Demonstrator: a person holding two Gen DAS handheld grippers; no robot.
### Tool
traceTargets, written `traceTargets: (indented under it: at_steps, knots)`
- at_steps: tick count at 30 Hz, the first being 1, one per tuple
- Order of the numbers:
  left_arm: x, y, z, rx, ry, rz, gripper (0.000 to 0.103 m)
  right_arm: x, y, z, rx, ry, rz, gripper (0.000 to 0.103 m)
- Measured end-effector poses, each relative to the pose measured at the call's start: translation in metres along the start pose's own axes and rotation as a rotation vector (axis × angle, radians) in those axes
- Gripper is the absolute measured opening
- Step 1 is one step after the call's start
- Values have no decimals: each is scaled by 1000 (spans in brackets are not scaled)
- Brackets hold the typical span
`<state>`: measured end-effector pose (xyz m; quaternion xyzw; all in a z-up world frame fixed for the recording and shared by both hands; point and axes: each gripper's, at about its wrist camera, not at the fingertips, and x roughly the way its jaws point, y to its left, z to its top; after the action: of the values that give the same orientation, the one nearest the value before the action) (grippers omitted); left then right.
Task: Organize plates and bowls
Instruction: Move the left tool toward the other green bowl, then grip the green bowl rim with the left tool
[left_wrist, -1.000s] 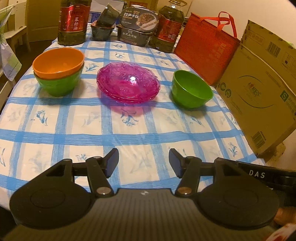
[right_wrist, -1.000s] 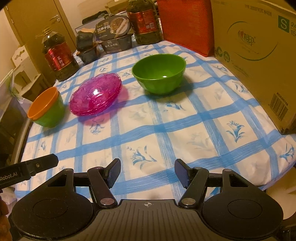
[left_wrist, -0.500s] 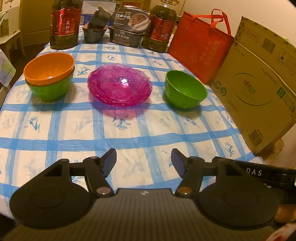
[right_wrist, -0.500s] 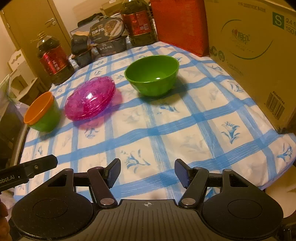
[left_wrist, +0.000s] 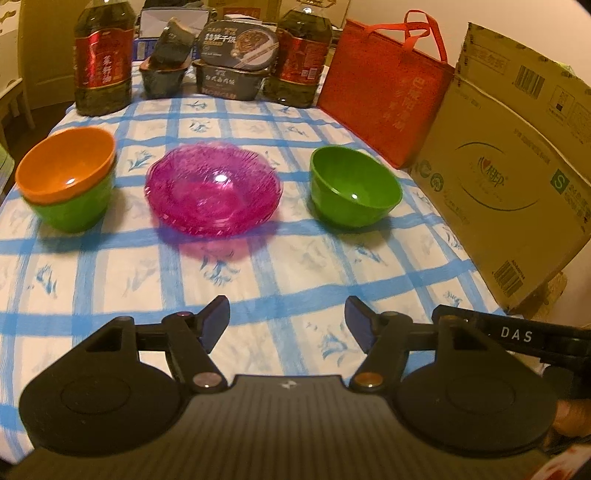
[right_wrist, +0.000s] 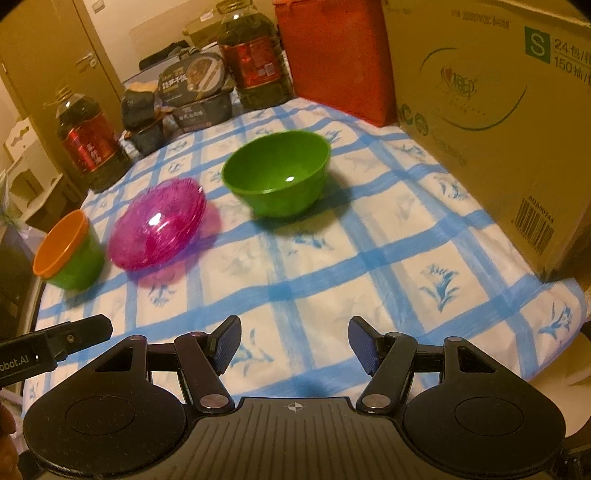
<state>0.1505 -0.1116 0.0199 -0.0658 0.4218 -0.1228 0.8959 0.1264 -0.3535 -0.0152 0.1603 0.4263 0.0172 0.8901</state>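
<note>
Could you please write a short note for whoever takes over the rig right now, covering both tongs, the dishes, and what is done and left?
Left tongs: empty, jaws opening, above the near edge of the table.
Right tongs: open, empty, also above the near edge.
Dishes: an orange bowl nested in a green bowl on the left; a stack of pink plates in the middle; a lone green bowl on the right, standing apart.
Done: pink plates stacked, two bowls nested.
Left: probably the lone green bowl still has to join the bowl stack.
</note>
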Motion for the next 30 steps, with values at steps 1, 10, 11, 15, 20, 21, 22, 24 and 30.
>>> traceTargets:
  at_steps: [1,10,11,15,20,21,22,24,30]
  knots:
    - [3,-2,4,3,-2,0,66,1,-3,4,4,-6,-1,64]
    - [42,-13,48,6,-13,-19,66,18,-25,45,23,-51,-15,64]
    - [50,-15,54,2,-8,-16,65,22,-27,49,23,-54,-16,64]
    - [77,-19,72,2,-9,-24,63,38,-34,65,23,-58,-13,64]
    - [113,-25,92,-5,-13,-55,56,62,-42,89,29,-66,2,64]
    - [121,-26,97,0,-13,-54,55,67,-43,95,27,-67,3,64]
    - [128,-27,100,4,-14,-51,55,72,-44,100,25,-69,5,64]
    - [142,-28,107,8,-12,-48,54,82,-46,110,22,-74,6,64]
    - [178,-32,118,30,10,-44,40,117,-50,134,-2,-58,5,63]
